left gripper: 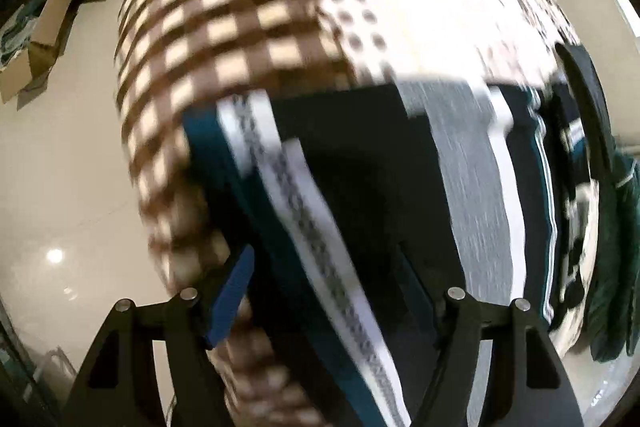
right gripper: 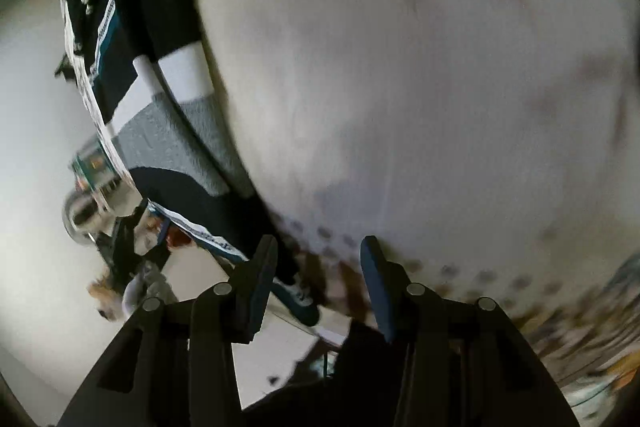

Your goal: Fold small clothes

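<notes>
A small striped garment, dark navy with teal, white and grey bands, lies on a table covered by a brown-checked and white dotted cloth. My left gripper is open, its blue fingers spread wide over the garment's near edge, which runs between them. In the right wrist view the same garment lies along the table's left edge. My right gripper is open over the cloth, empty, with the garment's end close to its left finger. Both views are blurred.
Cardboard boxes and clutter lie on the pale floor at far left. A dark green cloth hangs at the table's right edge, beside a dark upright part. In the right wrist view, clutter sits on the floor below the table.
</notes>
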`<action>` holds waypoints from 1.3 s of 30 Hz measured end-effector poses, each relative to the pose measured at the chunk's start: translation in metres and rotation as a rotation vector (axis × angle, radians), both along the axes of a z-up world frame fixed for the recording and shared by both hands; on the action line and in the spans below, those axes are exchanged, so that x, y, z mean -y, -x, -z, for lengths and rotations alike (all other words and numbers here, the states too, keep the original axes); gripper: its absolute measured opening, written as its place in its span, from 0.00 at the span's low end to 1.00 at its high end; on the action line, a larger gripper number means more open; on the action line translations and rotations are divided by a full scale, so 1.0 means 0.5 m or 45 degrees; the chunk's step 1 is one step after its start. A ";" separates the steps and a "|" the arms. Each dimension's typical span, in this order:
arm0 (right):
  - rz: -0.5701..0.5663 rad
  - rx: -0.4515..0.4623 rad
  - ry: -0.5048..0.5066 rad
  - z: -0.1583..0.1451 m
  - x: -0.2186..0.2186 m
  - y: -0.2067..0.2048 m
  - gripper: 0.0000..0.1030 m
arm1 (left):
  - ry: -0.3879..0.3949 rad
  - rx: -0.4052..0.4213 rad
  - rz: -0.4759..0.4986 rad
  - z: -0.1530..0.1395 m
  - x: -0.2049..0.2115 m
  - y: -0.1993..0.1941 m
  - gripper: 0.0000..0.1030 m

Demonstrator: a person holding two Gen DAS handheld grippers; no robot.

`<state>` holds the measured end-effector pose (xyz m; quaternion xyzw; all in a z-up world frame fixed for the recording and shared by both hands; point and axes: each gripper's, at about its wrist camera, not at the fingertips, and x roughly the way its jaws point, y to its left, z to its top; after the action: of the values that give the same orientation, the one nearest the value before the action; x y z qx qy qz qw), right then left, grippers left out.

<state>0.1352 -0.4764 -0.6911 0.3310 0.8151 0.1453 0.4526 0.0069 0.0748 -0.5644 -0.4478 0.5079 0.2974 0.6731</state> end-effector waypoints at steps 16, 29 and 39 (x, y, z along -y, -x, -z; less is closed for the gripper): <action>0.406 -0.035 0.094 -0.057 -0.117 0.230 0.44 | 0.096 0.226 0.091 -0.038 -0.161 0.011 0.02; 0.768 0.006 0.132 -0.045 -0.147 0.278 0.44 | 0.192 0.250 0.131 0.026 -0.095 -0.002 0.44; 0.827 0.093 0.194 -0.060 -0.144 0.281 0.04 | 0.078 0.217 0.203 -0.006 -0.113 -0.014 0.01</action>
<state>-0.0053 -0.4041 -0.6613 0.5332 0.6589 -0.0561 0.5275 0.0139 0.1312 -0.5615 -0.4500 0.4916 0.1879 0.7214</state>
